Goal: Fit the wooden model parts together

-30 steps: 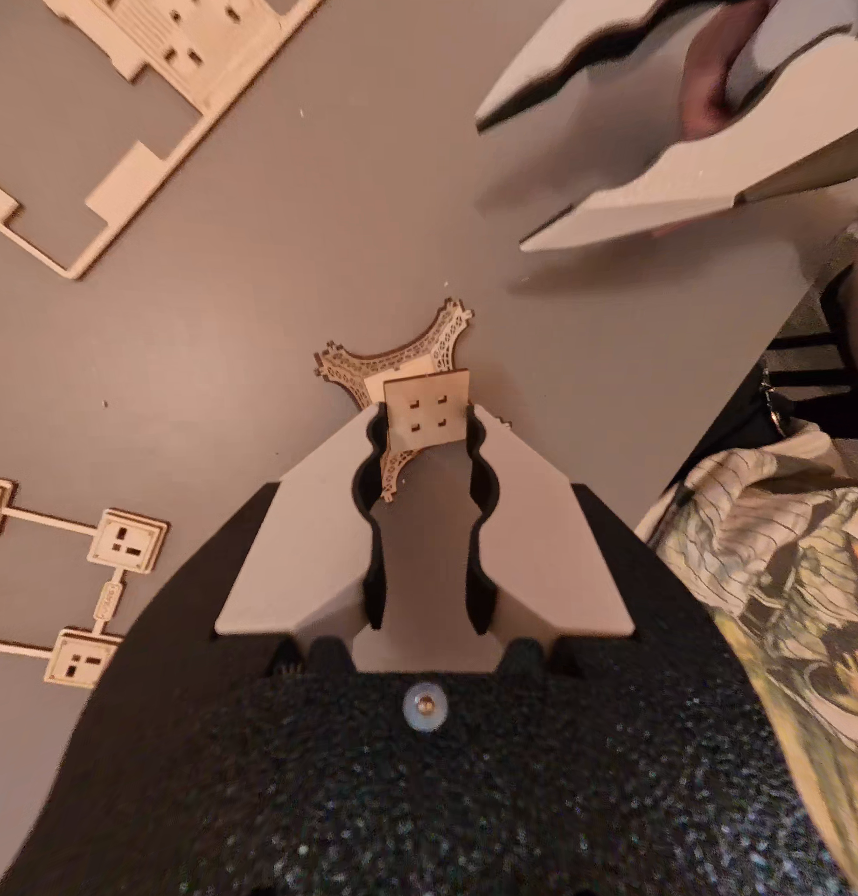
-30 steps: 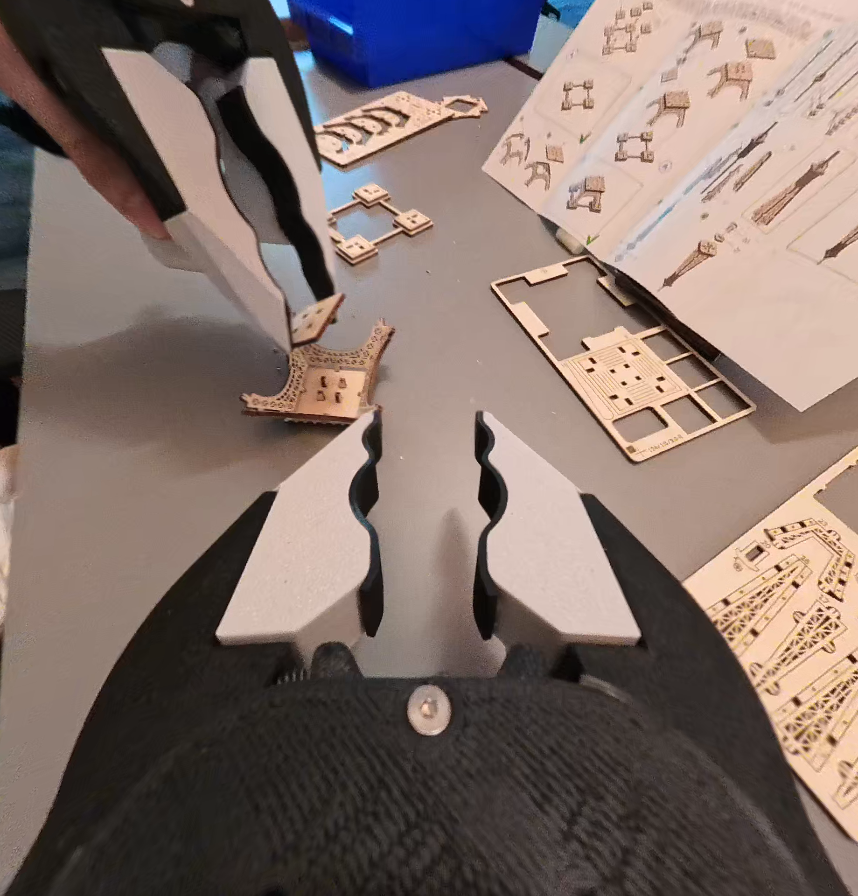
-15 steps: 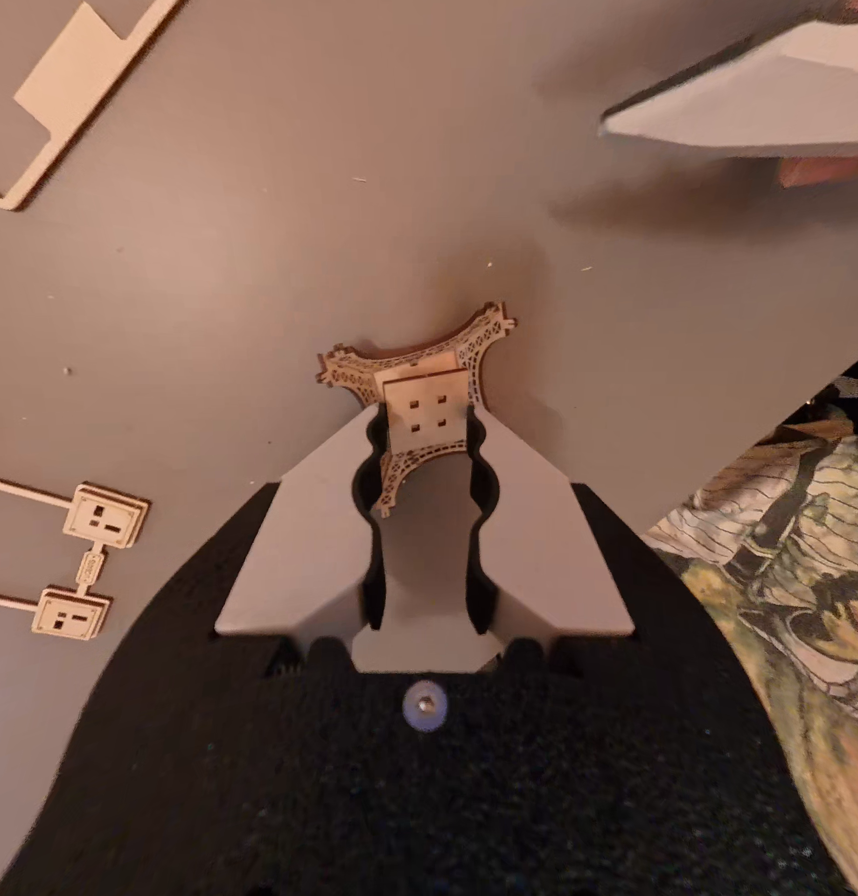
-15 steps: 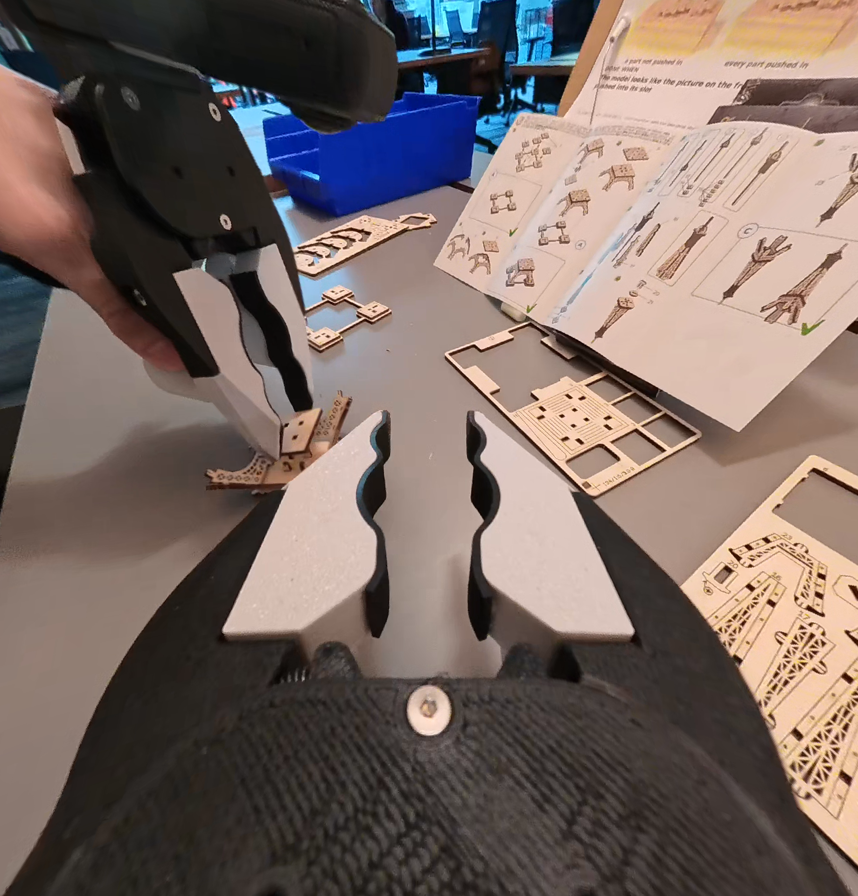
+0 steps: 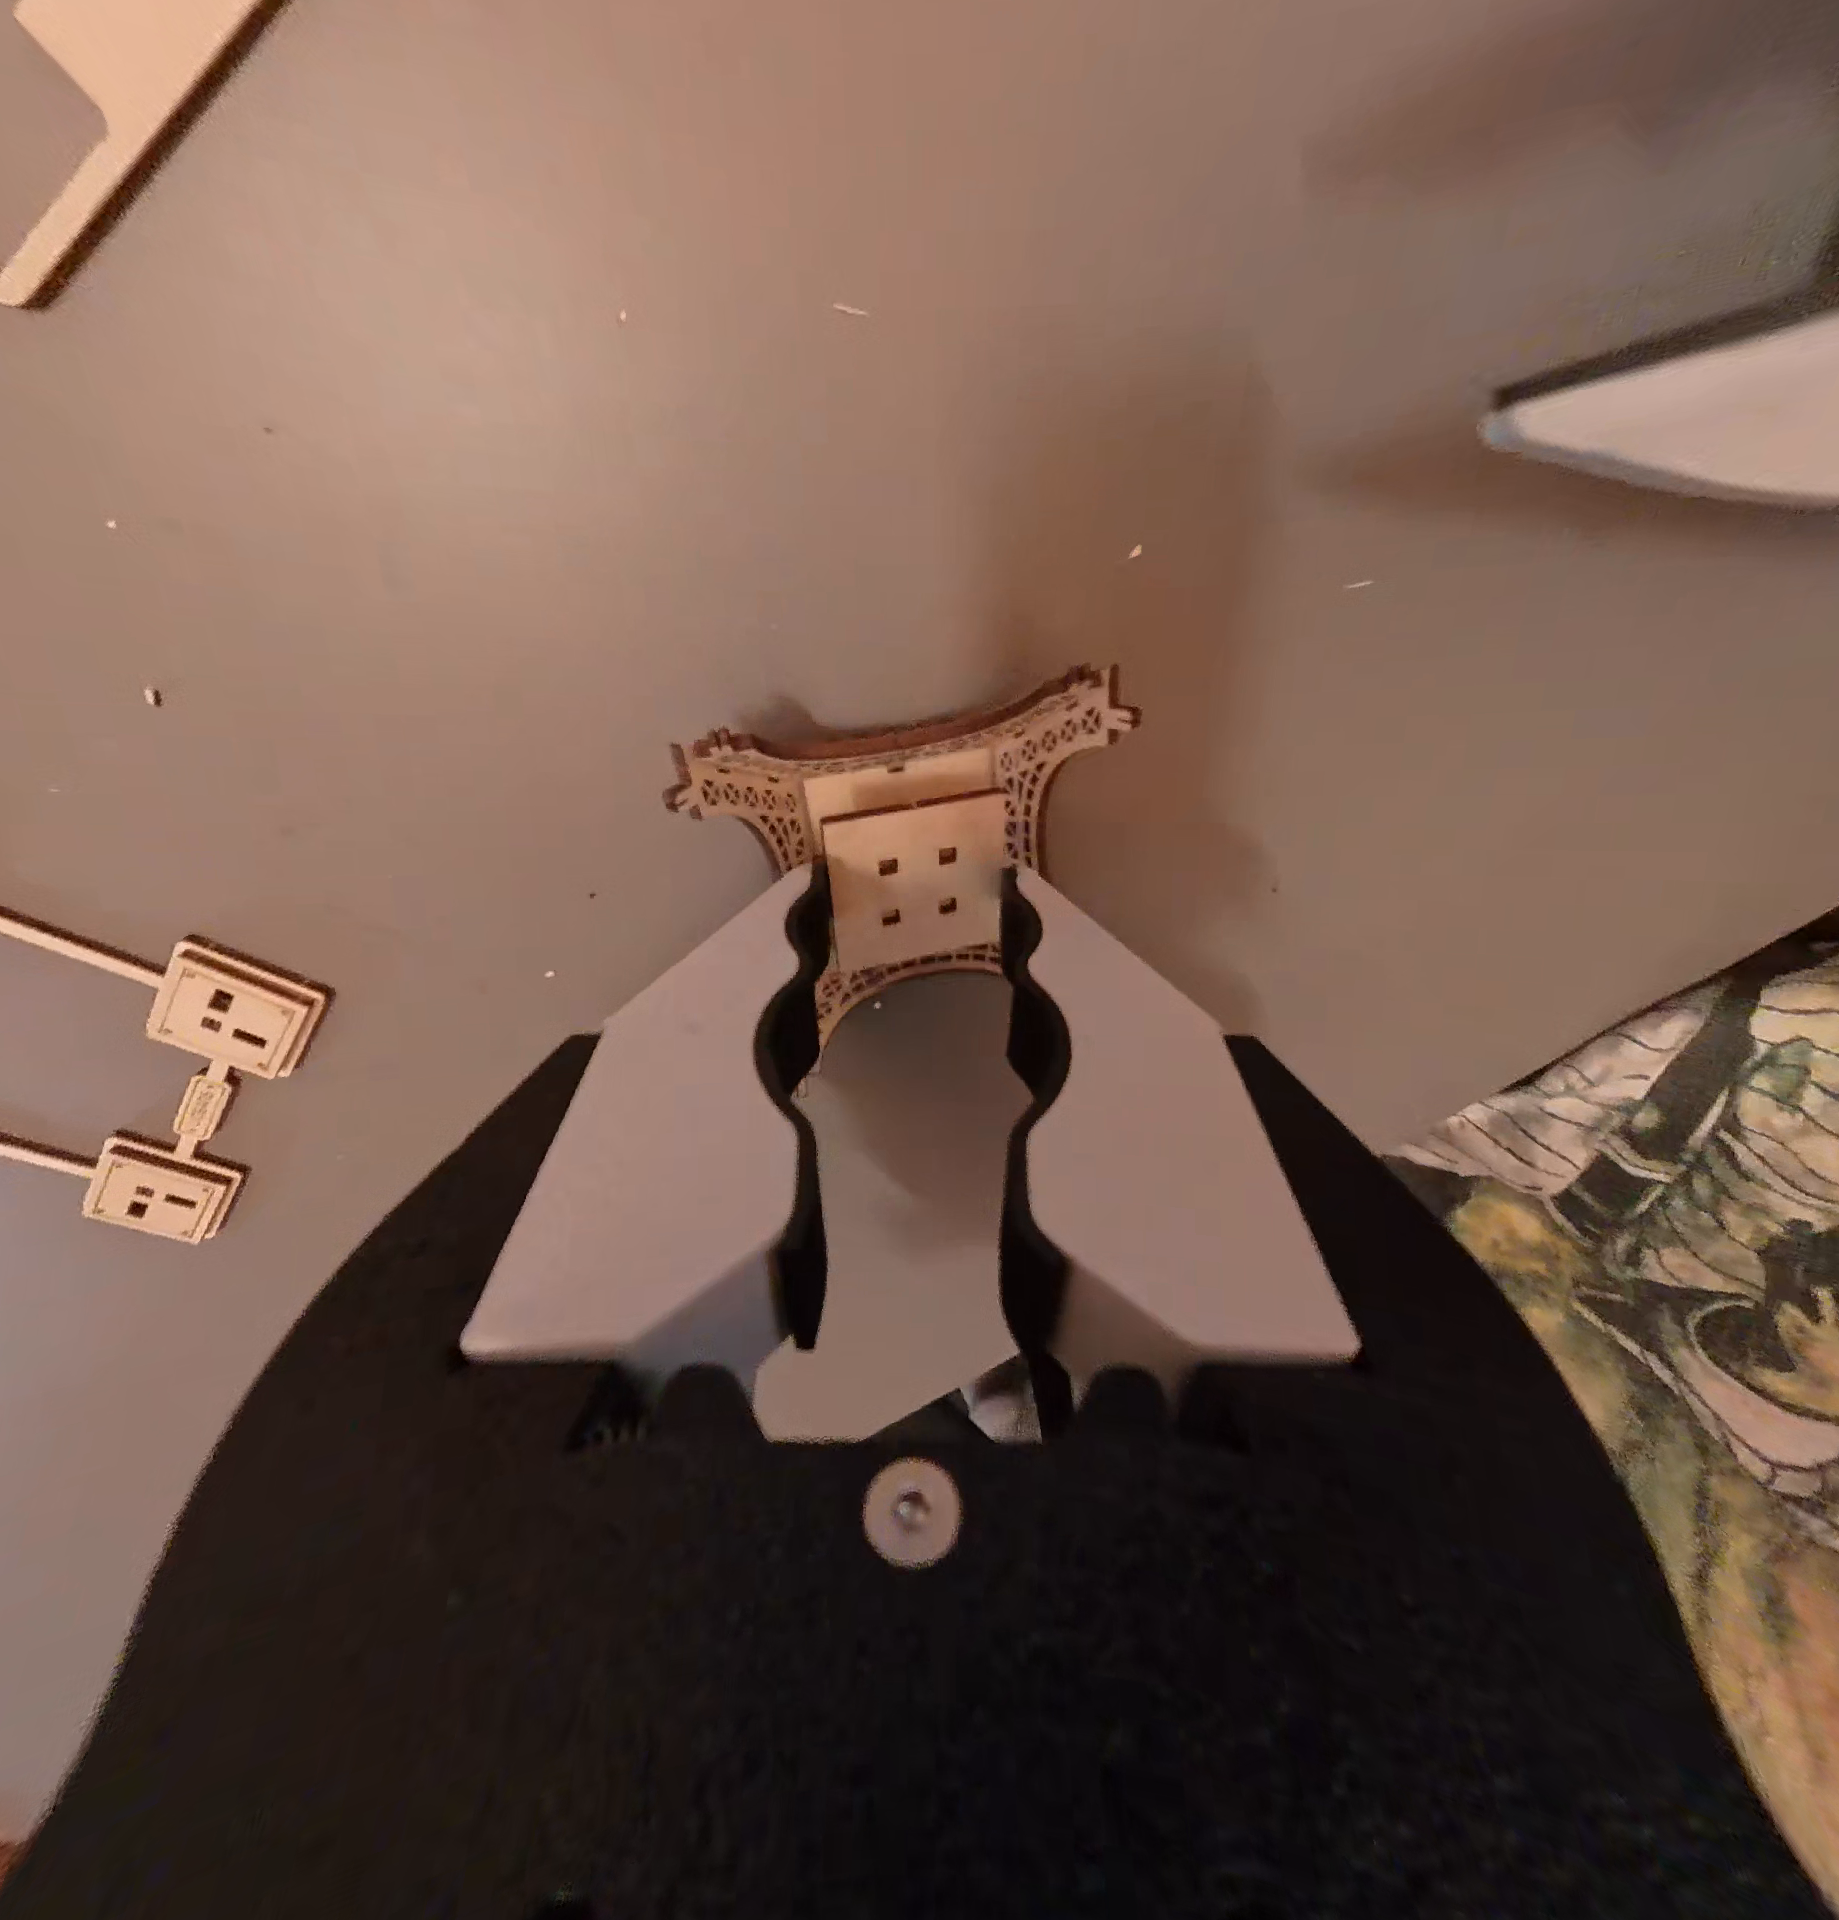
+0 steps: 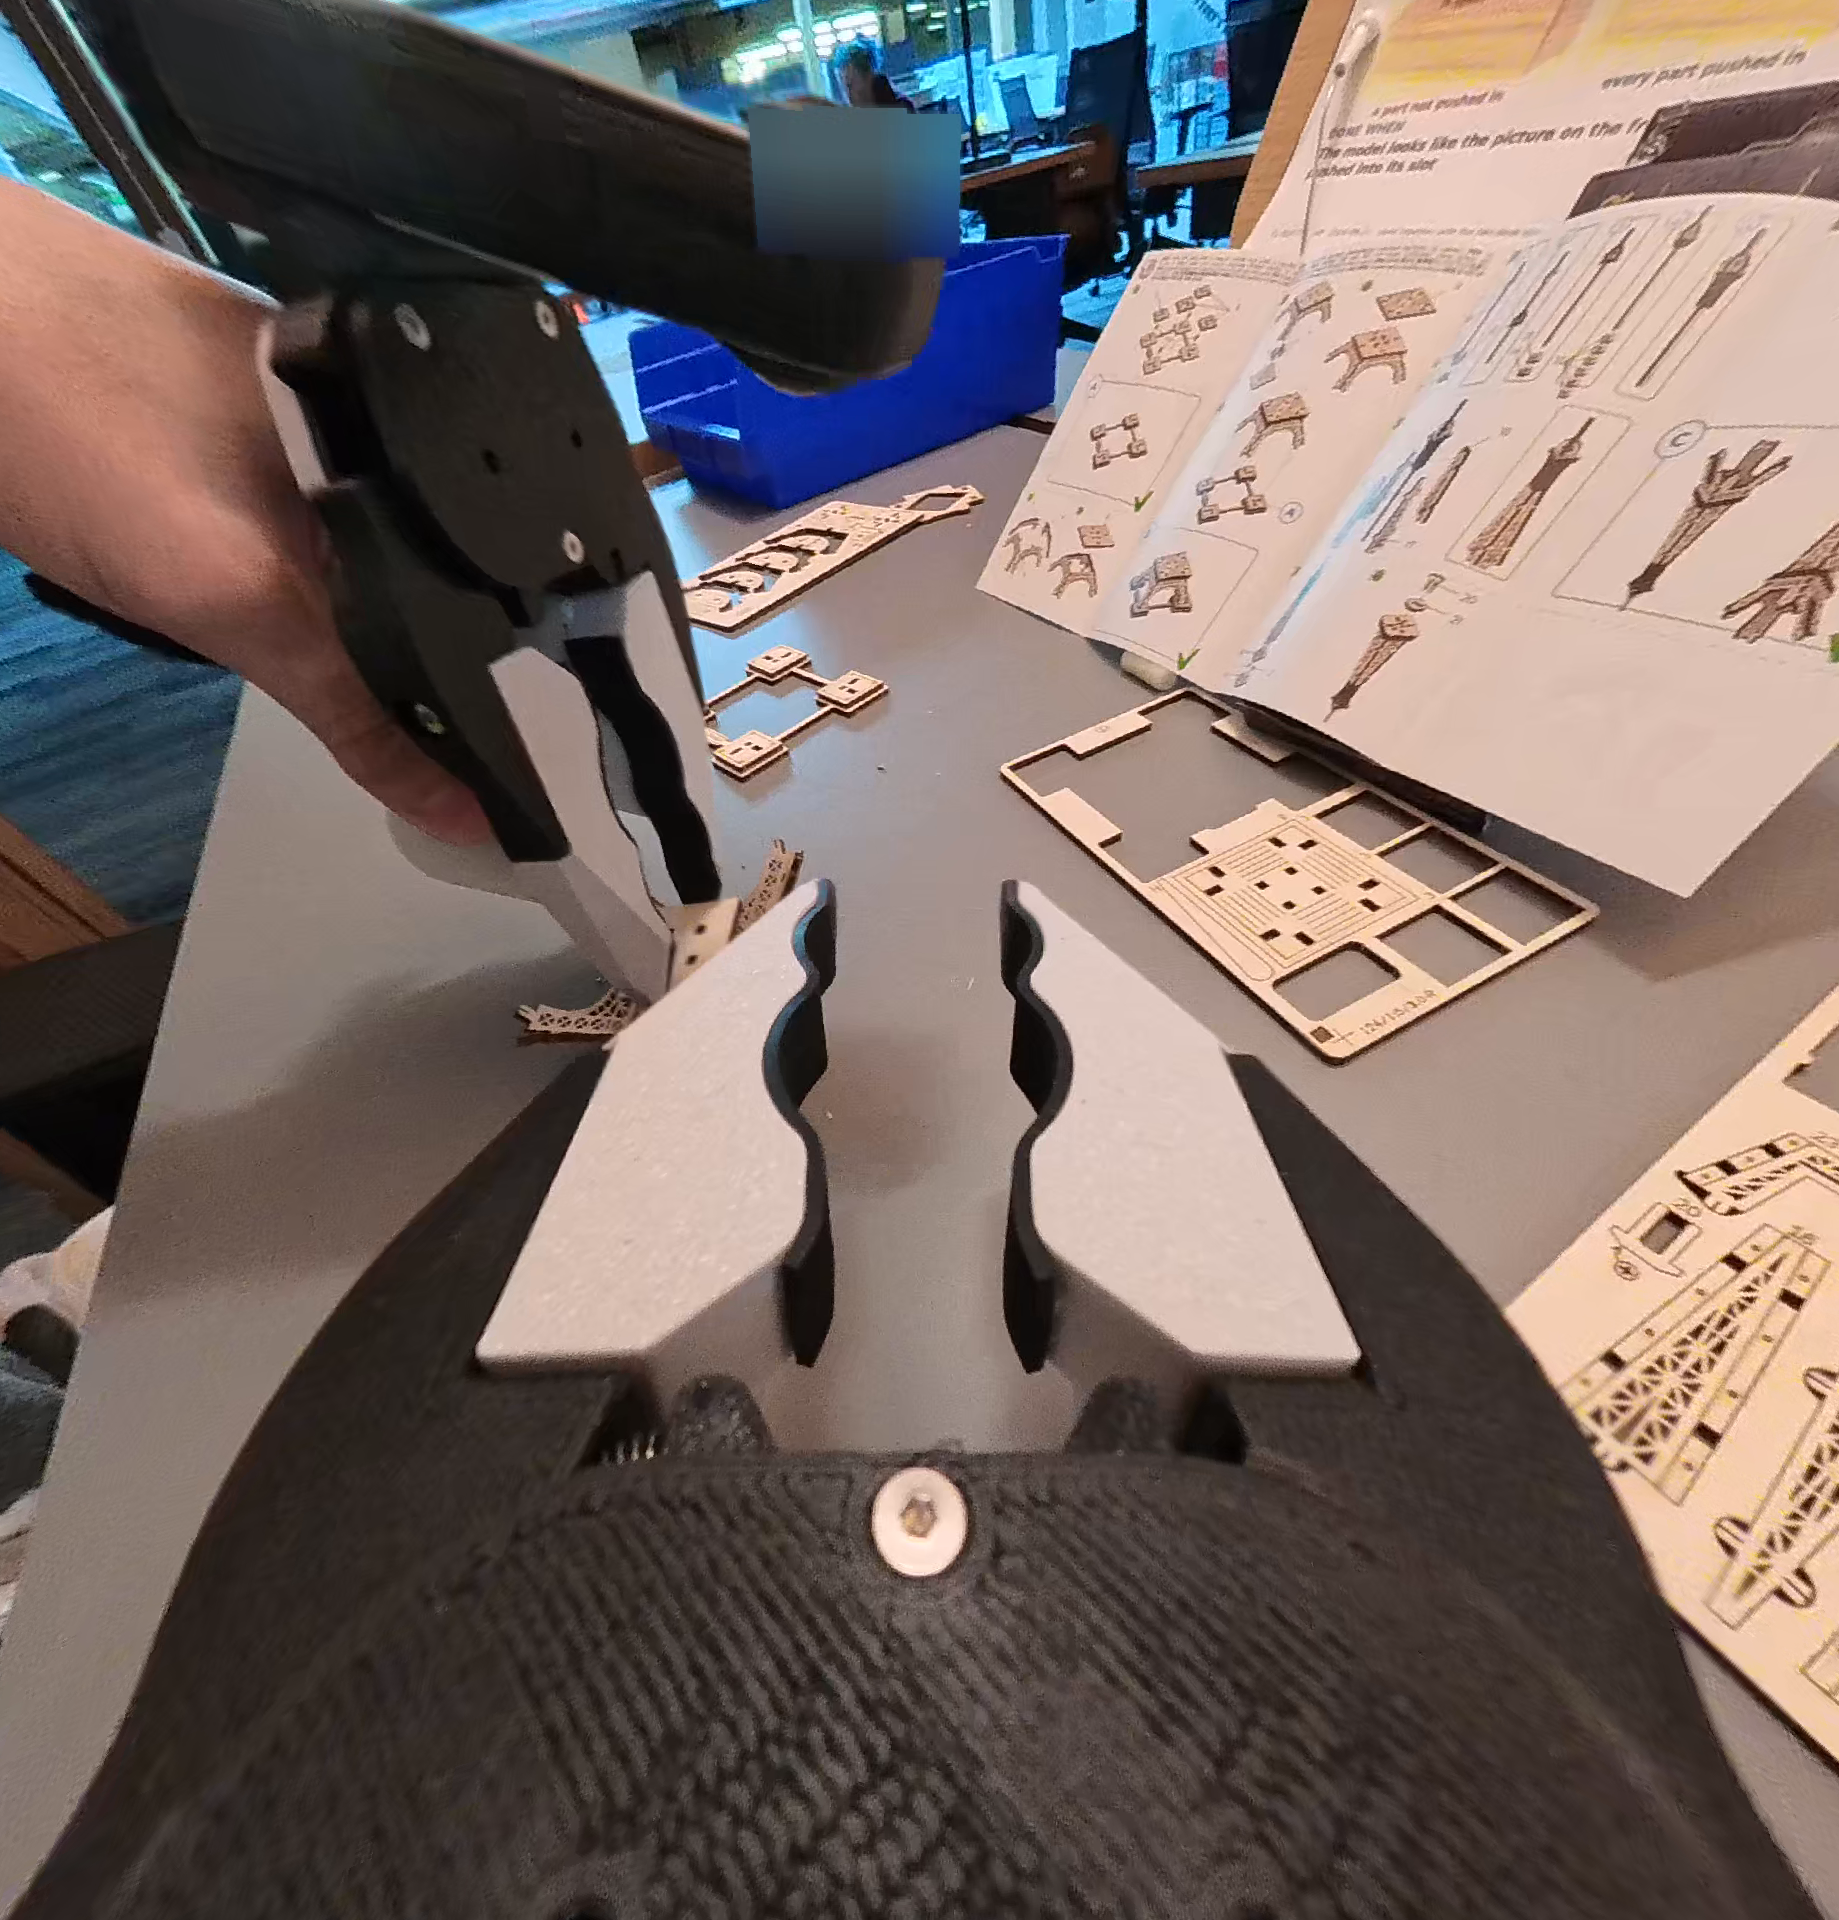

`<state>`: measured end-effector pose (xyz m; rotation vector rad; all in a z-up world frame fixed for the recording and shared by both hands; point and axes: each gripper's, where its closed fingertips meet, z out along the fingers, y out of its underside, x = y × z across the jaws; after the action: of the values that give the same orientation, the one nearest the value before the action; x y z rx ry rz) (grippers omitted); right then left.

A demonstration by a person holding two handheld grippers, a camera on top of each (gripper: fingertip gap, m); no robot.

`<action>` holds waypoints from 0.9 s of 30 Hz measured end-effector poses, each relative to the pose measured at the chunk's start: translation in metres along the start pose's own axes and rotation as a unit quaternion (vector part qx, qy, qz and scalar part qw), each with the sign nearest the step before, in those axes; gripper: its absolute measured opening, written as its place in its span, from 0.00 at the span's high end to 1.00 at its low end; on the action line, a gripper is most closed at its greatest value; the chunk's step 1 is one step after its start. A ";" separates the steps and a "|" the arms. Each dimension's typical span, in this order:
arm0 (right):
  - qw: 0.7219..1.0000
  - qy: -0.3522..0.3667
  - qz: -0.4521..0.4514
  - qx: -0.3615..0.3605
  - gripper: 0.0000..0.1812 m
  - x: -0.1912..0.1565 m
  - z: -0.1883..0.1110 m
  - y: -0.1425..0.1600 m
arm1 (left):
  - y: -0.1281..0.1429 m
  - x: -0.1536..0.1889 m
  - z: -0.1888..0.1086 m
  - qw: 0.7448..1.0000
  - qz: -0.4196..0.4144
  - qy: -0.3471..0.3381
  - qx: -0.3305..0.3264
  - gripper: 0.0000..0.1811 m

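Left gripper [image 5: 915, 883]: pinching square plate [image 5: 913, 878] above lattice base [image 5: 749, 800] on table [image 5: 479, 571].
Right gripper [image 6: 917, 904]: fingers spread, empty.
Technique: 4 slots to be aligned squarely before pressing.

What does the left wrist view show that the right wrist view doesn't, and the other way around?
Only the left wrist view shows the four holes in the square plate that the left gripper pinches, and patterned cloth past the table edge.

Only the right wrist view shows the instruction sheet, blue bin, a hand on the left gripper, a punched frame and a sheet of tower parts.

Both show the plate, the arched base on the grey table, the linked squares and the open, empty right gripper.
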<state>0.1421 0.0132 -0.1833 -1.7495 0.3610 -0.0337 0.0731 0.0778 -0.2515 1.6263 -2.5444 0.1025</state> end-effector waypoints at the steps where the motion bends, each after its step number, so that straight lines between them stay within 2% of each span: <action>1: 1.000 -0.002 0.002 0.001 0.84 0.000 0.000 0.000 | 0.001 0.000 0.002 1.000 0.000 -0.001 -0.011 0.83; 13: 0.999 -0.025 0.038 0.026 0.84 0.000 -0.006 -0.006 | 0.001 -0.008 0.004 0.999 -0.012 -0.021 -0.028 0.83; 18: 0.999 -0.032 0.039 0.019 0.85 -0.003 -0.004 -0.004 | -0.002 -0.010 -0.006 0.999 -0.015 -0.037 0.004 0.77; 27: 0.999 -0.048 0.023 0.009 0.85 -0.011 -0.002 -0.002 | 0.005 -0.009 -0.016 0.998 0.011 -0.051 0.044 0.80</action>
<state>0.1321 0.0148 -0.1791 -1.7171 0.3300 0.0787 0.0733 0.0900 -0.2371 1.6760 -2.6705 0.1385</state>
